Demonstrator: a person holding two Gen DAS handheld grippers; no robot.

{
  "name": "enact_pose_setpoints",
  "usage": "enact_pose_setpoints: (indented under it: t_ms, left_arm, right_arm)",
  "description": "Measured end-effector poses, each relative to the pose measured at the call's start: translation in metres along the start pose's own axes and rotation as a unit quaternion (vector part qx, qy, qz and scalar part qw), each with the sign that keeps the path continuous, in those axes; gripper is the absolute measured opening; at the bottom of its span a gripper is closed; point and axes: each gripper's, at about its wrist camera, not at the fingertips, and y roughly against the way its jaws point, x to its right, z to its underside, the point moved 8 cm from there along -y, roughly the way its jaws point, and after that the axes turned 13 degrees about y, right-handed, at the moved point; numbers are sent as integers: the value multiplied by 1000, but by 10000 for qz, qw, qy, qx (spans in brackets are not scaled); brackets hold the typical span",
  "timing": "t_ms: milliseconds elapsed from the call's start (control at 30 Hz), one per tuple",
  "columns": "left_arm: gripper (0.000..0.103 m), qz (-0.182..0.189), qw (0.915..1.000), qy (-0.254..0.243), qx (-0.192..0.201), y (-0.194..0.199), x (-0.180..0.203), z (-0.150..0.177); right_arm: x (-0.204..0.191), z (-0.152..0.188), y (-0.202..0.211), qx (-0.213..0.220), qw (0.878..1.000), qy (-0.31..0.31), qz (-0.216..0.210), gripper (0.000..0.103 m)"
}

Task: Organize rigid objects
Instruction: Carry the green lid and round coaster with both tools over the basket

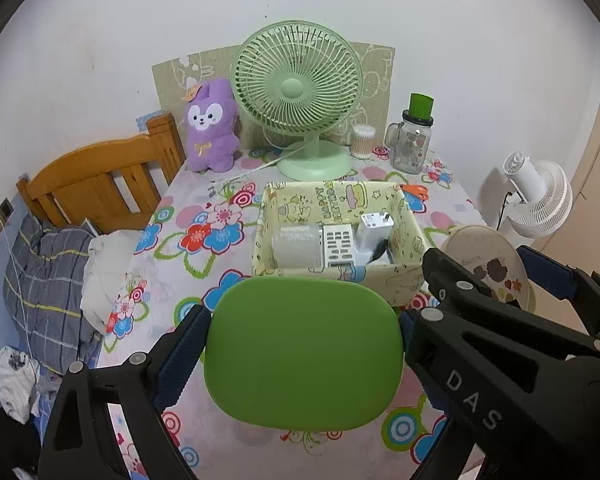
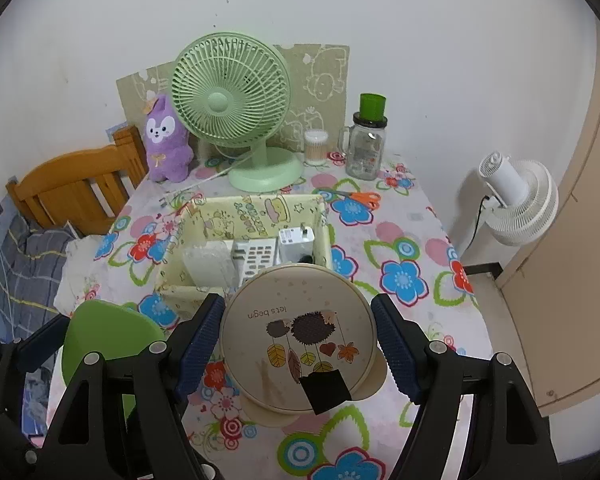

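floral tablecloth [image 1: 204,240], left gripper [image 1: 304,344] clamping smooth green lid [image 1: 304,354], right gripper [image 2: 298,340] clamping round tin [image 2: 298,332] (cream)

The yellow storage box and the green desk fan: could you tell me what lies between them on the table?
Only bare flowered tablecloth separates the yellow storage box from the green desk fan base; the right wrist view shows it best.

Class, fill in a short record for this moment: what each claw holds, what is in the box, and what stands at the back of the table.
left claw: shut on green lid
right claw: around round cream tin, jaws beside its rim, contact unclear
storage box: holds remote control, white charger, clear container
back of table: green fan, purple plush, glass jar
near box: orange scissors
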Motion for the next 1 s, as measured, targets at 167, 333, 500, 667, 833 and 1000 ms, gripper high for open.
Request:
enact_pose_setpoints:
  t_ms: [167, 333, 500, 667, 833, 1000]
  left_arm:
    - [95, 17, 10000, 30, 9, -4, 0, -8]
    - [95, -27, 10000, 22, 6, -9, -1, -17]
    - [95, -84, 9999, -24, 69, -15, 0, -29]
    - [95, -87, 9999, -25, 49, -23, 2, -38]
    - [95, -109, 9999, -55, 35, -31, 3, -47]
    - [95, -115, 9999, -49, 4, -44, 2, -58]
  right_arm:
    - [0, -9, -2, 61, 10000, 62, 38, 77]
    - [-2, -20, -9, 103, 9999, 118, 33, 77]
    - [-2, -32, -16, 120, 9999, 97, -5, 77]
    - [-5, -43, -23, 154, 9998, 124, -57, 77]
    - [-5, -50, -32, 129, 9998, 97, -81, 77]
    - [-5, -60, -44, 119, 9998, 134, -67, 77]
